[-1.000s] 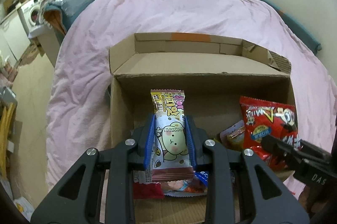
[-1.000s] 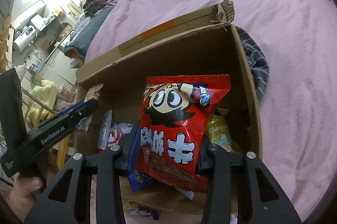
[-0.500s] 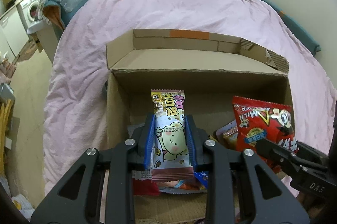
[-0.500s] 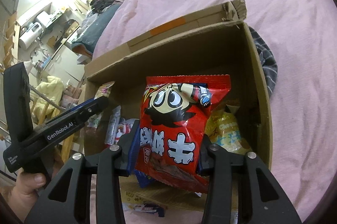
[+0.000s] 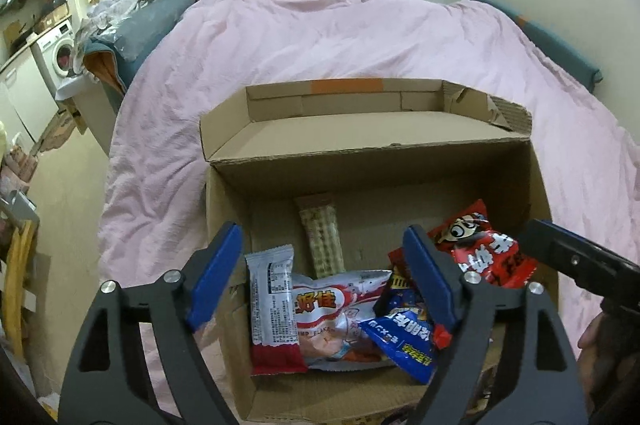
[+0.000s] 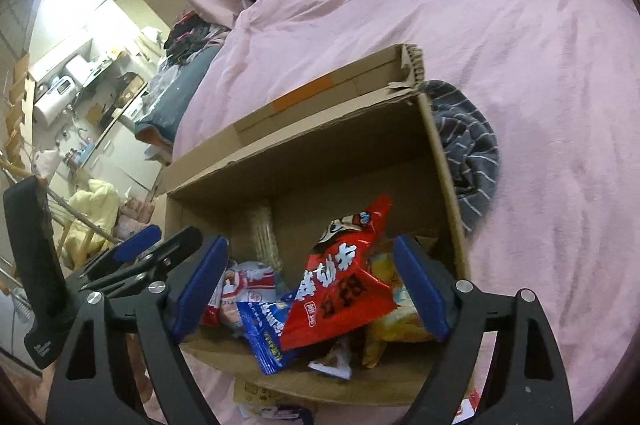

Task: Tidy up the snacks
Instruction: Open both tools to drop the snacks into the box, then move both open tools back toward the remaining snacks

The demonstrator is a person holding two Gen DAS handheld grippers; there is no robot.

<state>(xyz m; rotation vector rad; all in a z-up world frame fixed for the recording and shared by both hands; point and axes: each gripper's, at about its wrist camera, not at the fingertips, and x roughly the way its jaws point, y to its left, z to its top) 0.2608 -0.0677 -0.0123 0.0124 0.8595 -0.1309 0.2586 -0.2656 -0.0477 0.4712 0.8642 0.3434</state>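
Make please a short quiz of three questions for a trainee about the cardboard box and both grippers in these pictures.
1. True or false: the left gripper grips a packet.
2. The red cartoon-face snack bag is: A) inside the cardboard box, B) on the pink duvet, C) clamped in the right gripper.
3. What leans upright against the box's back wall?

Key: 1 false, open and empty. 2 A. 3 the beige wafer bar.

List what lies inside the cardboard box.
Inside the cardboard box: a red cartoon bag, blue packet, white-red shrimp bag, grey-red wrapper, tan bar, yellow bag. Anything beneath them is covered.
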